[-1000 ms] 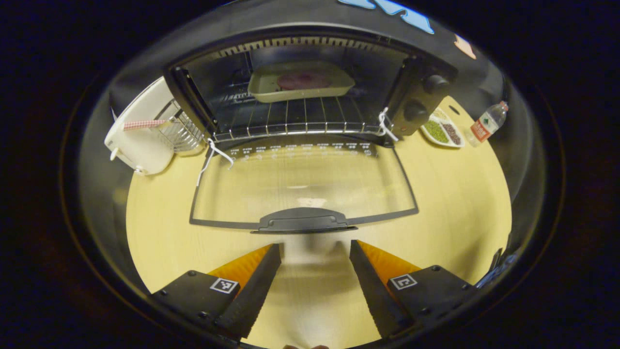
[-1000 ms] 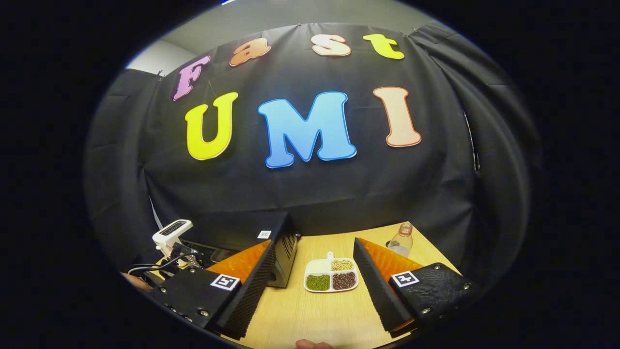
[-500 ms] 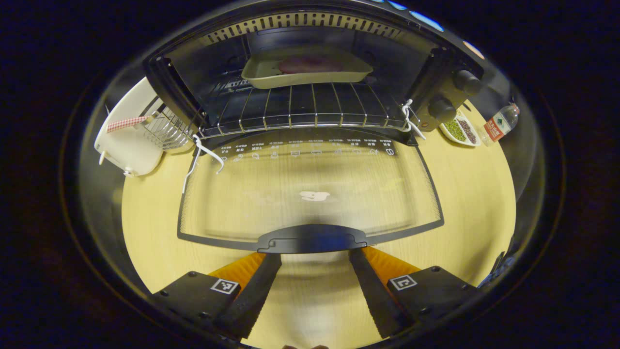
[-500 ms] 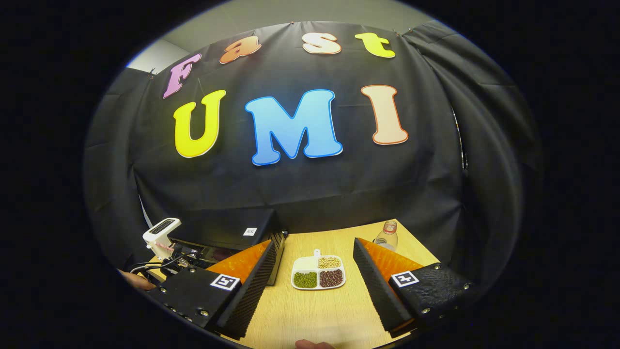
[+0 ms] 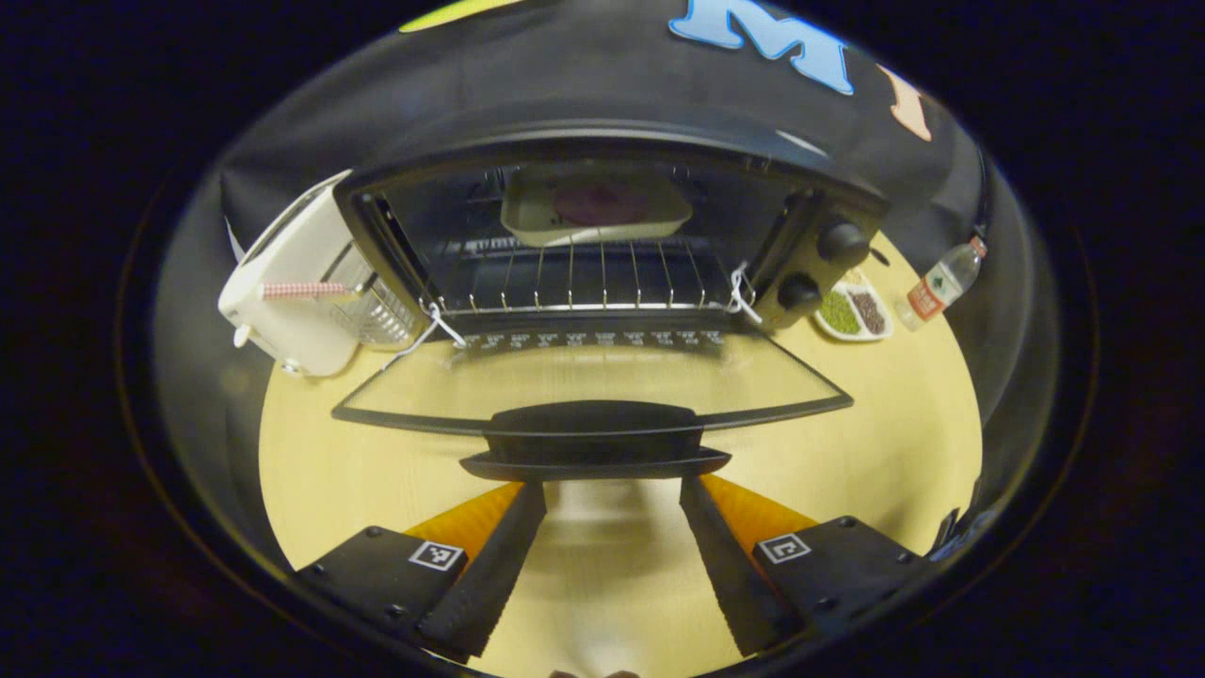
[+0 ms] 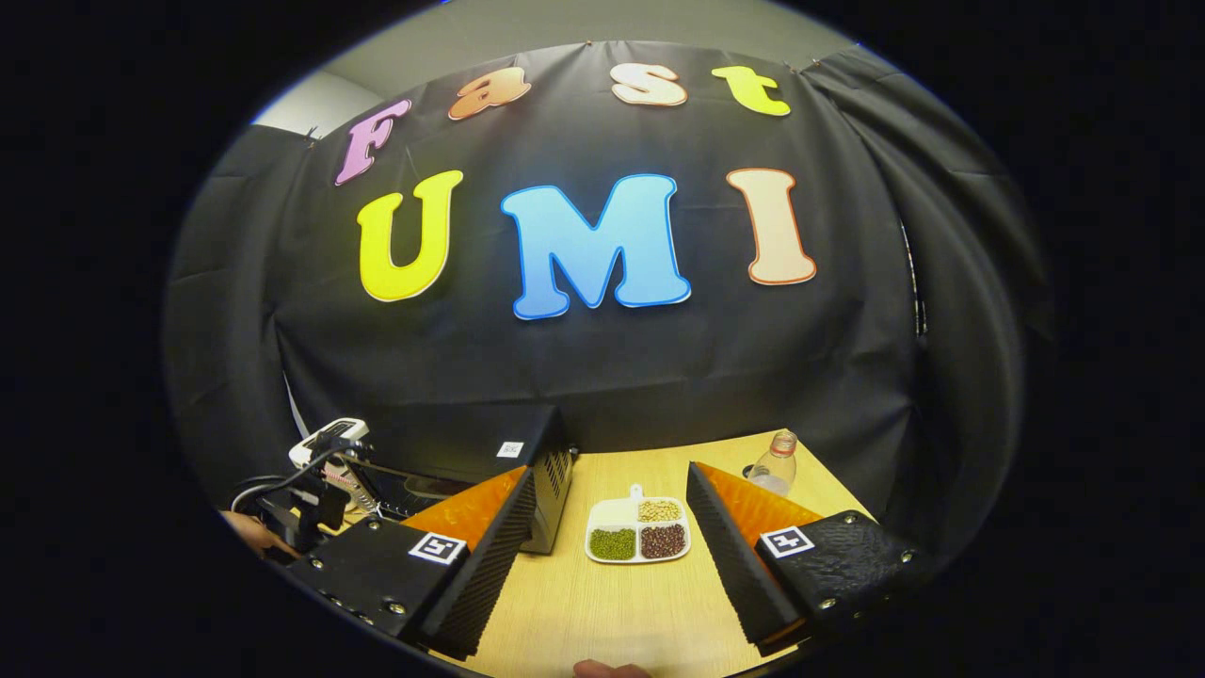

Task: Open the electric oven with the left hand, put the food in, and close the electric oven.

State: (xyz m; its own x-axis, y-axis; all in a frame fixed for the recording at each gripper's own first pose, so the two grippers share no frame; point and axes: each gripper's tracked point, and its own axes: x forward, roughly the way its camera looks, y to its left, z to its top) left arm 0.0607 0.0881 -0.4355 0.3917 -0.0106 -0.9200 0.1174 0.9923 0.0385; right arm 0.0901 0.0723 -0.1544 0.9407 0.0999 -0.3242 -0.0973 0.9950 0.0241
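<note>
Two views show the scene. In the left gripper view the left claw (image 5: pixel 602 556) sits at the bottom centre of the frame with its fingers (image 5: pixel 490 565) spread apart and nothing between them, only bare table (image 5: pixel 311 471). Just above the fingertips, at mid-frame, is the dark handle (image 5: pixel 595 443) of the oven door (image 5: pixel 602 381); the handle lies close in front of the claw but the fingers do not touch it. The glass door is partly raised, tilted between flat and upright, and hinged to the electric oven (image 5: pixel 612 235) in the upper middle of the frame. Inside the oven, on the wire rack (image 5: pixel 584 278), rests a pale tray (image 5: pixel 595 209) with a dark reddish piece of food (image 5: pixel 601 201) in it. Two knobs (image 5: pixel 841 243) sit on the oven's right side. A white appliance (image 5: pixel 297 282) stands at the left of the oven; a divided dish of beans (image 5: pixel 852 315) and a plastic bottle (image 5: pixel 937 285) lie at the right.

In the right gripper view the right claw (image 6: pixel 607 565) is at the bottom, fingers apart and holding nothing, over the table (image 6: pixel 612 612). The dish of beans (image 6: pixel 638 534) lies between and beyond its fingers, the bottle (image 6: pixel 774 463) farther right, and the oven's dark body (image 6: pixel 527 452) at lower left.
</note>
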